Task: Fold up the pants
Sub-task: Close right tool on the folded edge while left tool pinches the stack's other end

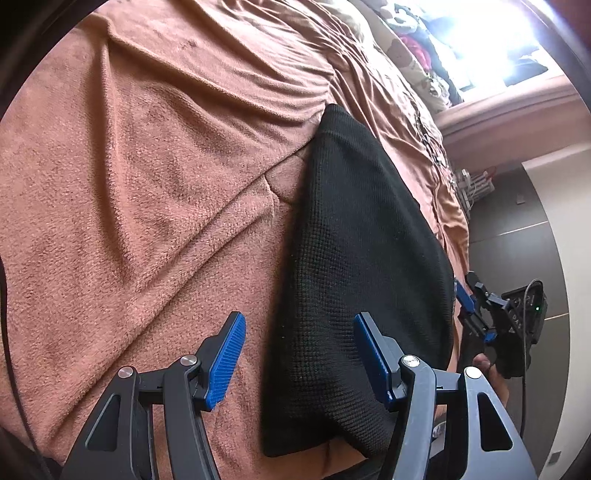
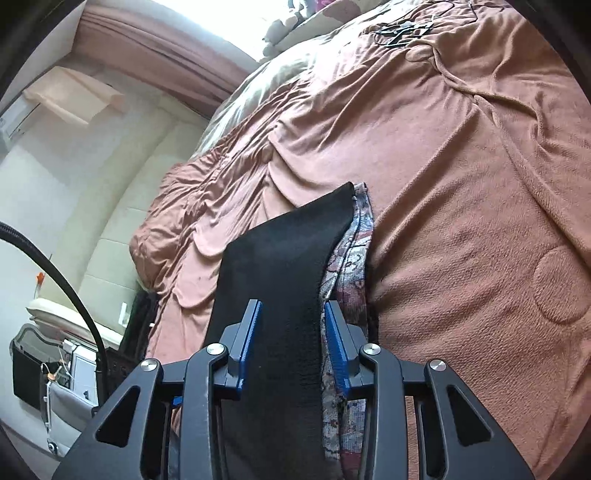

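Pants (image 1: 354,236): black knit, folded lengthwise along the bed's (image 1: 147,184) near edge, over a patterned garment (image 2: 351,258). Right hand-held gripper (image 2: 293,343): pinching the pants' end, likely to carry it over. Left hand-held gripper (image 1: 299,332): spread, empty, hovering above the fabric.

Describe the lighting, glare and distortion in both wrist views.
Left wrist view: the window at upper right is blown out to white; the black pants show their weave but little shading; fisheye bends the bed edge. Right wrist view: glare washes the top centre; the blanket is evenly lit, its folds crisp; the black pants read as a near-featureless dark strip.
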A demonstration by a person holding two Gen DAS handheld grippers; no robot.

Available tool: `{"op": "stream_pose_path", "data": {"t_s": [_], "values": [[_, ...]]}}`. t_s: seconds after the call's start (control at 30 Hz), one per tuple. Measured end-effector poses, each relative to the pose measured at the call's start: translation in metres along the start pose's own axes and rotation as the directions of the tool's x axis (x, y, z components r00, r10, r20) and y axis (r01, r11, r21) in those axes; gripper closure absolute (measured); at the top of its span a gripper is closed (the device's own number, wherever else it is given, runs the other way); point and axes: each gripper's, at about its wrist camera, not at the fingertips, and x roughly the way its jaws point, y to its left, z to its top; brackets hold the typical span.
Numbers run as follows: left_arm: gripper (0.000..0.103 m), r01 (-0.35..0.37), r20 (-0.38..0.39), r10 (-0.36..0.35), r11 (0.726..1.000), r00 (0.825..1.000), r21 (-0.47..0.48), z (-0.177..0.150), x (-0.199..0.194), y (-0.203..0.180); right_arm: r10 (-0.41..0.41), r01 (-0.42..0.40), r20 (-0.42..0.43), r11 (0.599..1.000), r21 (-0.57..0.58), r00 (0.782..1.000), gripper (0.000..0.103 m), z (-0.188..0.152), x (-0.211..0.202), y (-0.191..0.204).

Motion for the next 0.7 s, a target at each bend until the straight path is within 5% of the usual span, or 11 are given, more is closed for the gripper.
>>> {"op": "stream_pose_path", "data": {"t_s": [0.37,0.5,0.7], "values": [[0.040,-0.002,-0.008,0.002,1.000,1.000,0.000,0.002,0.005,-0.002,-0.023,0.022,-0.032,0.999,-0.035,0.999,0.071,0.005,0.011,0.008],[0.040,0.002,0.007,-0.002,1.000,1.000,0.006,0.004,0.004,-0.005,-0.103,0.095,-0.053,0.987,-0.126,0.993,0.097,0.008,0.021,0.023],[0.040,0.002,0.008,-0.003,1.000,1.000,0.029,0.010,0.008,-0.010,-0.178,0.171,-0.016,0.961,-0.217,0.984,0.102,0.010,0.013,0.048]]}}
